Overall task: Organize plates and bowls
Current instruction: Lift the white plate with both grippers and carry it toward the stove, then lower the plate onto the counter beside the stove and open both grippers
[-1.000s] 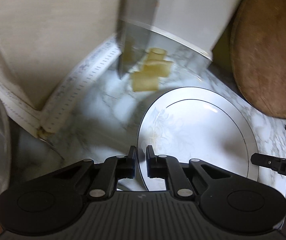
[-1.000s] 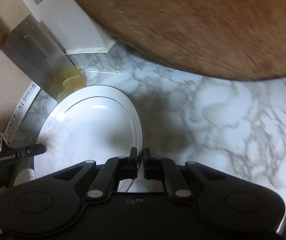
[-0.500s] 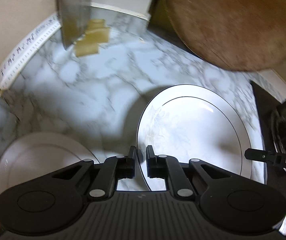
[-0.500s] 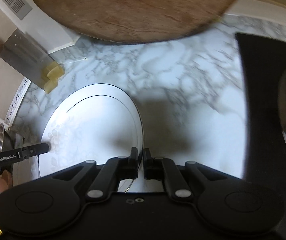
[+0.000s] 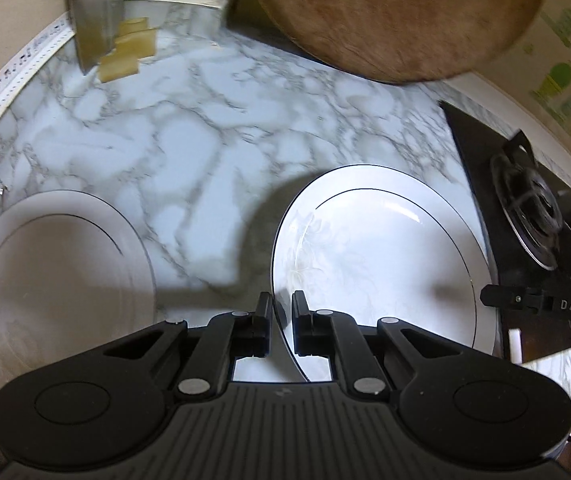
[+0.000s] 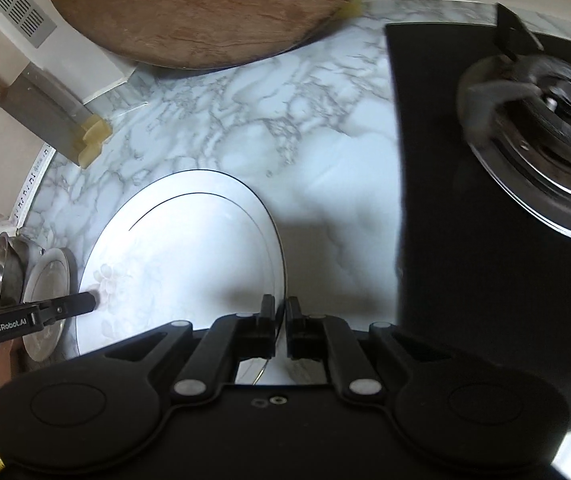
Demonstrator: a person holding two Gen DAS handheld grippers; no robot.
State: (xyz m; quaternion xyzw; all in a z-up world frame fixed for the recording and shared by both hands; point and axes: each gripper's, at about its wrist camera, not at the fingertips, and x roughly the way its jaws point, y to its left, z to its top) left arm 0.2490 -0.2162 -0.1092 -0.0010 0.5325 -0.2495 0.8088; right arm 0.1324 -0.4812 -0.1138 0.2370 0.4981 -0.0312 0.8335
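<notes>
Both the left gripper (image 5: 282, 312) and right gripper (image 6: 280, 314) are clamping opposite rims of the white black-rimmed porcelain plate (image 5: 381, 256), carrying it (probably for stacking); next it needs a level lowering.

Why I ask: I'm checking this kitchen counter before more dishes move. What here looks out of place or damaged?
Mostly tidy. One oddity: the white trim strip along the wall is broken and peeling at its corner end beside the marble counter. The carried plate, the resting plate and the cleaver look intact.
</notes>
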